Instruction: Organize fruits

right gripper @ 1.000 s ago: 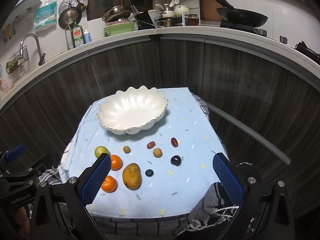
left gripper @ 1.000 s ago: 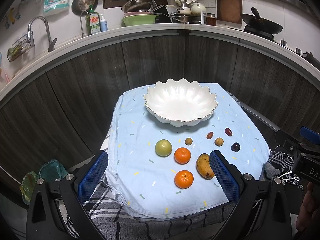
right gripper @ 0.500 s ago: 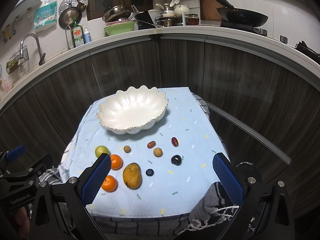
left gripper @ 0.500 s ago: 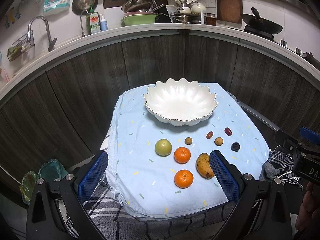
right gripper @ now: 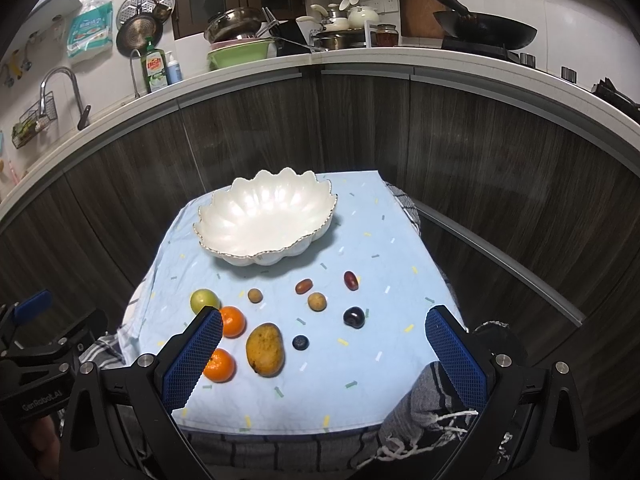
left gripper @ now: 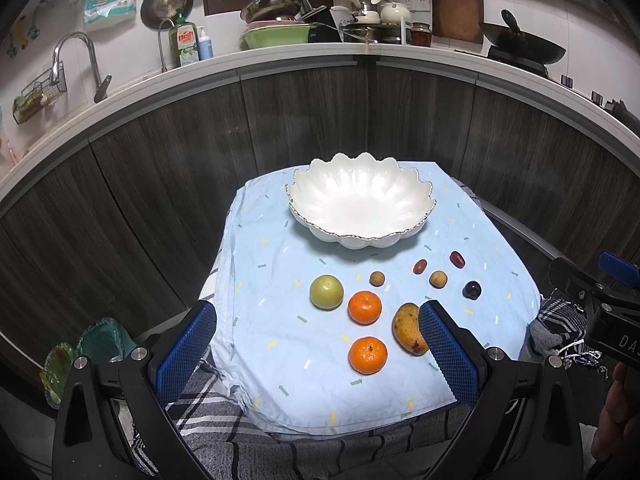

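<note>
A white scalloped bowl (left gripper: pixel 362 204) (right gripper: pixel 266 220) stands empty at the back of a light blue cloth (left gripper: pixel 280 376). In front lie a green fruit (left gripper: pixel 326 291) (right gripper: pixel 204 300), two oranges (left gripper: pixel 364 307) (left gripper: pixel 367 355), a yellow mango (left gripper: pixel 407 334) (right gripper: pixel 265 348), two small brown fruits (left gripper: pixel 377 278) (left gripper: pixel 438 279), two red dates (left gripper: pixel 419 266) (left gripper: pixel 457 259), a dark plum (left gripper: pixel 471 290) (right gripper: pixel 354 317) and a blueberry (right gripper: pixel 300 342). My left gripper (left gripper: pixel 316 350) is open and empty, near the cloth's front. My right gripper (right gripper: pixel 324 354) is open and empty, over the front right.
The small table stands in front of dark curved cabinets (left gripper: pixel 304 120) under a white counter with dishes, a sink tap (left gripper: pixel 76 56) and a wok (right gripper: pixel 484 32). A striped cloth (left gripper: pixel 240 440) hangs under the blue one. Green bags (left gripper: pixel 80 356) lie on the floor at the left.
Both grippers have hardly moved, with only a slight drift of the views. The fruits and bowl stand as before.
</note>
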`<state>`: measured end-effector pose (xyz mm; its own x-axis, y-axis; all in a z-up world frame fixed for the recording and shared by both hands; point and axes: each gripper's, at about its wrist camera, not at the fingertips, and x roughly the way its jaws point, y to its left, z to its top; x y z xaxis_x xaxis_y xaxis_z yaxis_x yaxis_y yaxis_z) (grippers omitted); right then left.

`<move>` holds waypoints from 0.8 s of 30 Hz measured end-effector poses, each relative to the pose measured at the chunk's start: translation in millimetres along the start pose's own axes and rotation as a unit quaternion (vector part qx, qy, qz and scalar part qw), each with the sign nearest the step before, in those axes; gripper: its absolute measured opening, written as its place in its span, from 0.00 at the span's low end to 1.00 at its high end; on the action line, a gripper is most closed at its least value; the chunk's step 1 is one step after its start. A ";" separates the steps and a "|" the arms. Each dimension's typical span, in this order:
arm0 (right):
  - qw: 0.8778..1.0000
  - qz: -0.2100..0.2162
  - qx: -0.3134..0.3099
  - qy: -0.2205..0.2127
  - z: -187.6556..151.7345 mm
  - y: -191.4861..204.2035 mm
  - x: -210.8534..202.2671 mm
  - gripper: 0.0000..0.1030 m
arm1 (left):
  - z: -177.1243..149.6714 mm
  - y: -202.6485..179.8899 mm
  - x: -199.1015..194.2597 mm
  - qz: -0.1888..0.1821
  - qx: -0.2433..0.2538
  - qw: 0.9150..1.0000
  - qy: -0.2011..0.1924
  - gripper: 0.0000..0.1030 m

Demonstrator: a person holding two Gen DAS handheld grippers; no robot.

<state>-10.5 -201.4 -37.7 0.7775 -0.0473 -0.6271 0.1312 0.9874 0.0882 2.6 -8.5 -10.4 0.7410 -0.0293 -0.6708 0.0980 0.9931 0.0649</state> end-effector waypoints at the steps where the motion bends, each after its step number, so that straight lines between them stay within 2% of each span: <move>1: 1.000 0.001 0.000 0.001 -0.1 0.0 0.8 1.00 | 0.2 -0.6 1.1 0.000 0.002 1.000 0.001 1.00; 10: 1.000 0.007 -0.002 0.011 0.4 -0.5 12.4 1.00 | 3.2 -4.6 9.2 -0.010 0.018 1.000 0.013 1.00; 24: 1.000 0.002 -0.030 0.002 4.2 3.6 38.5 1.00 | 0.8 -13.3 40.7 -0.019 0.048 0.998 0.029 1.00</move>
<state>22.5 -200.3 -58.3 0.7751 -0.0436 -0.6303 0.0919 0.9948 0.0442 32.0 -23.0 -37.9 0.6960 -0.0571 -0.7158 0.1908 0.9757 0.1077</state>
